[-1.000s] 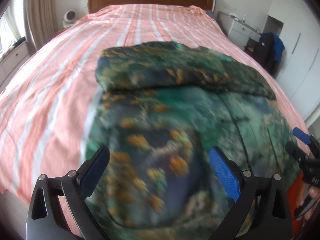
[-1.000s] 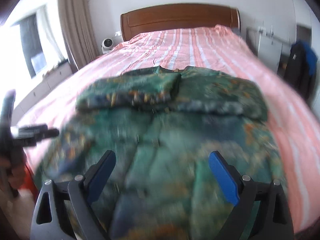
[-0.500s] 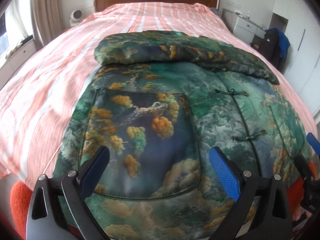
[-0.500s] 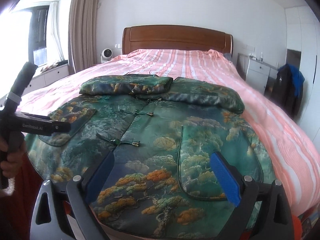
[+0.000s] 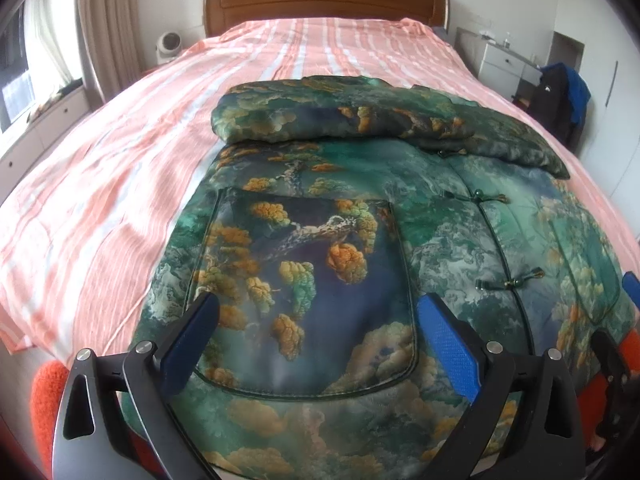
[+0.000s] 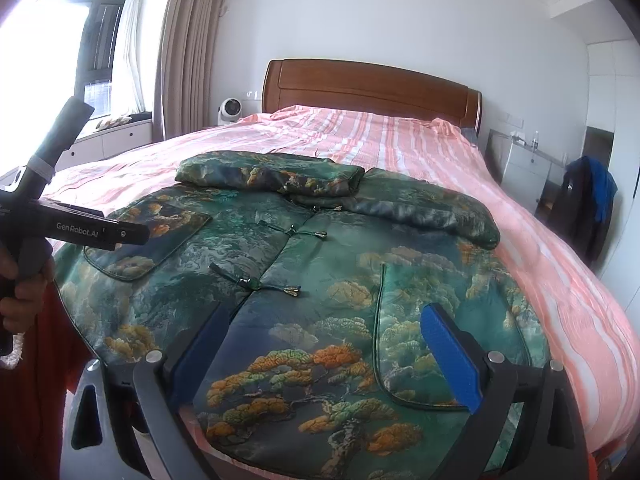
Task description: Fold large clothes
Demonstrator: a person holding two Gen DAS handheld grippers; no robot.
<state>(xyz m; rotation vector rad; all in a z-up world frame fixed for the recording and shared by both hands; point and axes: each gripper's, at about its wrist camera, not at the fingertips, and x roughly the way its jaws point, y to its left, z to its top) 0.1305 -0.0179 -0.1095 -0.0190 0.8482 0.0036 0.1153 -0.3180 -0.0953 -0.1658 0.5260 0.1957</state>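
Note:
A large green jacket [image 5: 440, 240] with orange tree print lies front up on the bed, hem toward me; it also shows in the right wrist view [image 6: 320, 280]. Both sleeves [image 5: 340, 116] are folded across its upper part. My left gripper [image 5: 320, 344] is open and empty over the left patch pocket [image 5: 304, 292] near the hem. My right gripper [image 6: 324, 348] is open and empty over the hem beside the right pocket [image 6: 424, 340]. The left gripper's body [image 6: 72, 228] shows at the left of the right wrist view.
The bed [image 5: 120, 168] has a pink striped sheet and a wooden headboard [image 6: 368, 88]. A white cabinet [image 6: 524, 168] and a chair with dark clothes [image 6: 588, 200] stand to the right. A small white fan [image 6: 230, 110] and a window bench stand to the left.
Both grippers have drawn back and lowered toward the jacket's hem and steadied. The earlier blur has gone. Both stay open. The jacket has not moved.

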